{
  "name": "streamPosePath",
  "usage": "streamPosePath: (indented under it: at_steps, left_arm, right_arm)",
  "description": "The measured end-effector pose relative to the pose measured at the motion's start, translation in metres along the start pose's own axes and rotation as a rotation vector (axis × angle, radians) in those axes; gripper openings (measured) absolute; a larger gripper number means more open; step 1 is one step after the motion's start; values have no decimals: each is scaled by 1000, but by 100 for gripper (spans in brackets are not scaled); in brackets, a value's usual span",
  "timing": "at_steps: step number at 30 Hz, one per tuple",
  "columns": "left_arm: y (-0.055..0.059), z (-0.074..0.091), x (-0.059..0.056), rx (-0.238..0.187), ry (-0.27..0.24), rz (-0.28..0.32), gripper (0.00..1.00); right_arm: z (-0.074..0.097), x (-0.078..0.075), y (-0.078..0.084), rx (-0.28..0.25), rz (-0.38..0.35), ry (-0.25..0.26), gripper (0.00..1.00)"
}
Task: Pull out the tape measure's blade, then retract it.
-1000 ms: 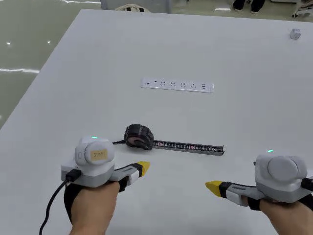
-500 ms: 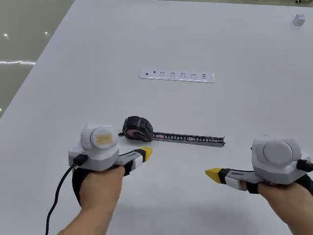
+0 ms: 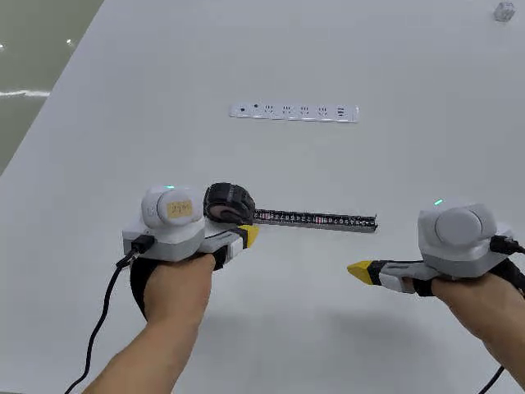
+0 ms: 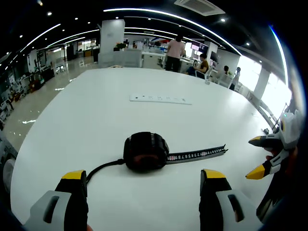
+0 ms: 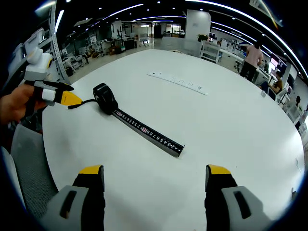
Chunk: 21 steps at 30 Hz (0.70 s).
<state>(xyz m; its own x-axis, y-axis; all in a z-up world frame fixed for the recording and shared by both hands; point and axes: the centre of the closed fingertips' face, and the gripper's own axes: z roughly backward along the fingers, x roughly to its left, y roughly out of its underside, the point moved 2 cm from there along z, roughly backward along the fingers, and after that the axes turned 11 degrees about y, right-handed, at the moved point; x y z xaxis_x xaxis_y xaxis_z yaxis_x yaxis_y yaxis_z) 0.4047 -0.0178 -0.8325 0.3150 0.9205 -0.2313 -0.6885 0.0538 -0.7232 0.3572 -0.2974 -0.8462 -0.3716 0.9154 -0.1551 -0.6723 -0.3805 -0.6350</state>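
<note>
In the head view, the tape measure (image 3: 230, 203) was seen lying on the white bench (image 3: 394, 164). Its blade (image 3: 316, 220) was drawn out to the right and lay flat, with a power strip (image 3: 294, 112) well behind it. The left claw (image 3: 248, 235) was held just beside the tape measure, possibly touching it; contact could not be settled from this angle. The right claw (image 3: 361, 271) was held near the blade's free end, apart from it.

In the left gripper view, that claw's jaws were shown spread with nothing between them. The tape measure sat just ahead, and its black strap (image 4: 103, 168) trailed toward one jaw.

In the right gripper view, the jaws were likewise apart and empty, with the blade lying ahead.

The pulling-out was judged done and the retraction at hand. The tape measure would need to be steadied and the blade released and guided home.
</note>
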Motion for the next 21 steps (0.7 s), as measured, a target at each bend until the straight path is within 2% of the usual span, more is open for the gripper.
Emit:
streamPosePath:
  at_steps: [5, 11, 19, 21]
  left_arm:
    - [0, -7, -3, 7, 5, 14, 94]
    - [0, -15, -2, 11, 4, 29, 93]
    - [0, -18, -2, 13, 2, 41, 92]
    - [-3, -22, -2, 11, 1, 47, 91]
  right_arm:
    - [-6, -1, 2, 10, 19, -11, 87]
    - [-13, -1, 2, 18, 34, -29, 86]
    - [-18, -2, 0, 24, 51, -32, 86]
    - [-22, -4, 0, 30, 73, -39, 86]
